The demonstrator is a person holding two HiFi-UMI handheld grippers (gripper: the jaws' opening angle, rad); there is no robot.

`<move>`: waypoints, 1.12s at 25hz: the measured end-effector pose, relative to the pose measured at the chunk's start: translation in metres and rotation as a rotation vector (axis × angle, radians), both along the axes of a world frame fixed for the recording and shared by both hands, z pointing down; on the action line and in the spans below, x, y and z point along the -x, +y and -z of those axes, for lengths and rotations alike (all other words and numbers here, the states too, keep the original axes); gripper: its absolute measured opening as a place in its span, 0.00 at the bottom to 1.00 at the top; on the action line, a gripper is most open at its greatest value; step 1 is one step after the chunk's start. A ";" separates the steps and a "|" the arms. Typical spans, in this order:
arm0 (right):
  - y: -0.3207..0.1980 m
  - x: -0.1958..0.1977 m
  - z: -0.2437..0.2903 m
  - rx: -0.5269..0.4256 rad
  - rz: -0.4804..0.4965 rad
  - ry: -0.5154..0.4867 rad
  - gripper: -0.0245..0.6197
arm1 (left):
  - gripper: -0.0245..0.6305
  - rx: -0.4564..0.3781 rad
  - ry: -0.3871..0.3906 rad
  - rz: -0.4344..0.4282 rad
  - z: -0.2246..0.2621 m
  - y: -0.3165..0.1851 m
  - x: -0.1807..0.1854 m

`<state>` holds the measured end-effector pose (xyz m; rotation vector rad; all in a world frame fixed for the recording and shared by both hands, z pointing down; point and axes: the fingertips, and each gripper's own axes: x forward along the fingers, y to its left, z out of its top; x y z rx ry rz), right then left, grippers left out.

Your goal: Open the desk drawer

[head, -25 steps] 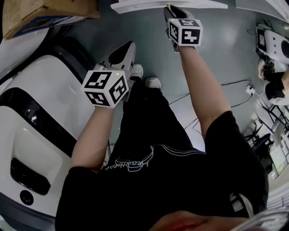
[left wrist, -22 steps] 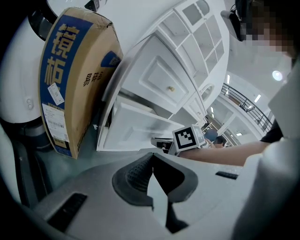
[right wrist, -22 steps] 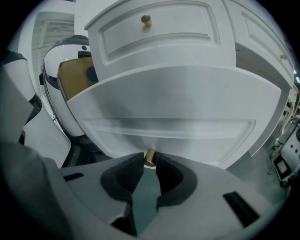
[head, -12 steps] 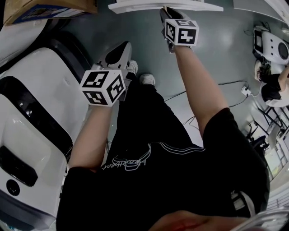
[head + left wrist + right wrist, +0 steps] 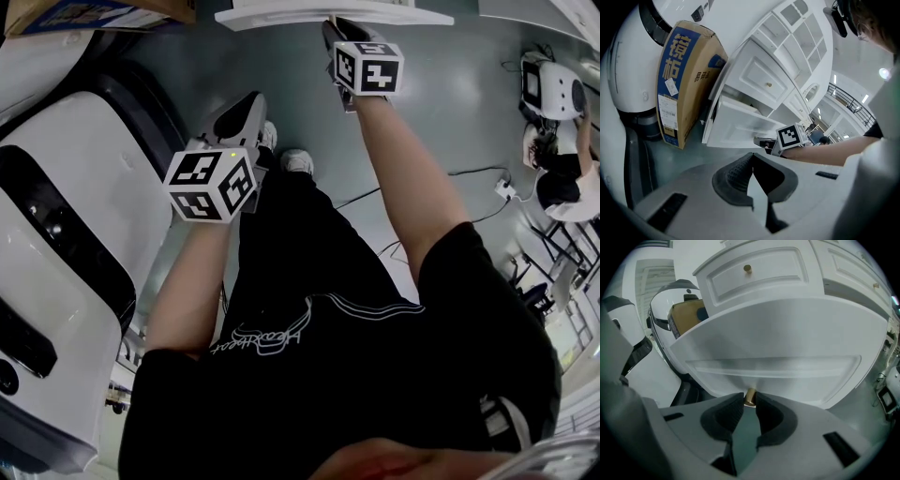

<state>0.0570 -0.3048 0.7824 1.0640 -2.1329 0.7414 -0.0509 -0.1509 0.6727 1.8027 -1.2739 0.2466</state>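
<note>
The white drawer (image 5: 778, 352) stands pulled out from the desk, its front panel filling the right gripper view. My right gripper (image 5: 749, 404) is shut on the drawer's small brass knob (image 5: 750, 397), which sits pinched between the two pads. In the head view the right gripper (image 5: 334, 26) reaches the drawer's front edge (image 5: 281, 15) at the top. The left gripper view shows the pulled-out drawer (image 5: 740, 126) from the side. My left gripper (image 5: 752, 157) is shut with nothing in it and hangs over the floor (image 5: 251, 101), apart from the desk.
A second drawer with a brass knob (image 5: 747, 268) sits above the open one. A cardboard box (image 5: 684, 79) leans by the desk's left side. A large white machine (image 5: 56, 234) stands at left. Cables and a power strip (image 5: 506, 187) lie on the floor at right.
In the head view both grippers have shifted slightly up and to the left, the right one still on the knob with the drawer's edge moving along. The white machine slid further left.
</note>
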 end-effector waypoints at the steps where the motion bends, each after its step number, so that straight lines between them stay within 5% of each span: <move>1: 0.001 -0.001 0.000 0.000 0.001 -0.002 0.17 | 0.04 0.000 0.000 0.004 0.000 0.002 -0.001; 28: 0.070 -0.021 -0.001 -0.022 0.014 0.003 0.17 | 0.04 0.061 0.007 0.090 -0.024 0.088 -0.003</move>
